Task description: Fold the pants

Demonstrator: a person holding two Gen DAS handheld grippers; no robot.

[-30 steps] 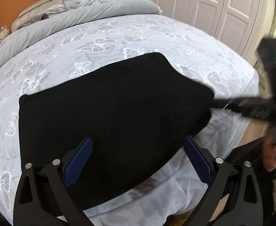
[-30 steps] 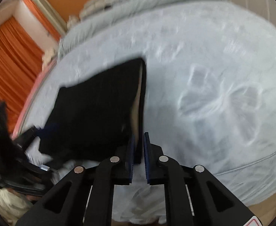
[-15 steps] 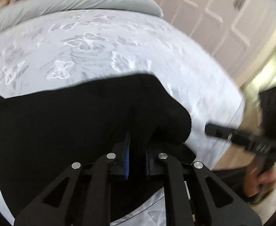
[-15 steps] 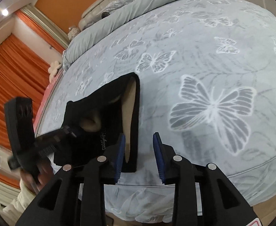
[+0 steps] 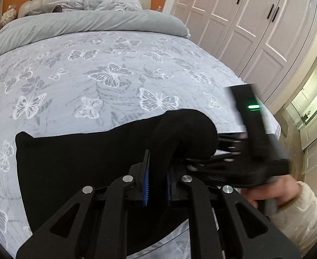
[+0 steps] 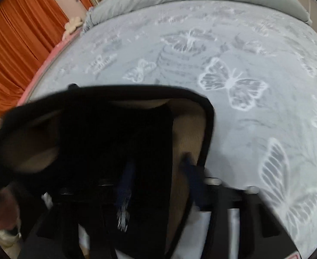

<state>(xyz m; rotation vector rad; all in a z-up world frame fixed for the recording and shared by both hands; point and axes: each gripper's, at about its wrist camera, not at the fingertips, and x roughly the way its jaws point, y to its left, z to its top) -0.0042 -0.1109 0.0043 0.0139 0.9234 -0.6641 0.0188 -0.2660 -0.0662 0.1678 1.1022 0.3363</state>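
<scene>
Black pants (image 5: 82, 161) lie flat across the near part of the butterfly bedspread (image 5: 115, 75). My left gripper (image 5: 157, 161) is shut on a bunched fold of them and holds it raised off the bed. My right gripper (image 5: 221, 149), blurred and held by a hand in a cream sleeve, reaches in from the right against that raised bunch. In the right wrist view the pants (image 6: 115, 129) show a tan inner lining. There my right gripper (image 6: 157, 172) is blurred. Its jaws are closing, the blue pads still stand apart, and pants fabric lies between them.
A grey duvet (image 5: 89, 23) and pillows are piled at the head of the bed. White wardrobe doors (image 5: 244, 21) stand along the right side. Orange curtains (image 6: 18, 54) hang beyond the bed's left side. The bed's near edge lies just below the pants.
My left gripper closed on the pants' near part and lifted it. My right gripper let go of the pants' right edge, opened, and swung in toward the raised bunch.
</scene>
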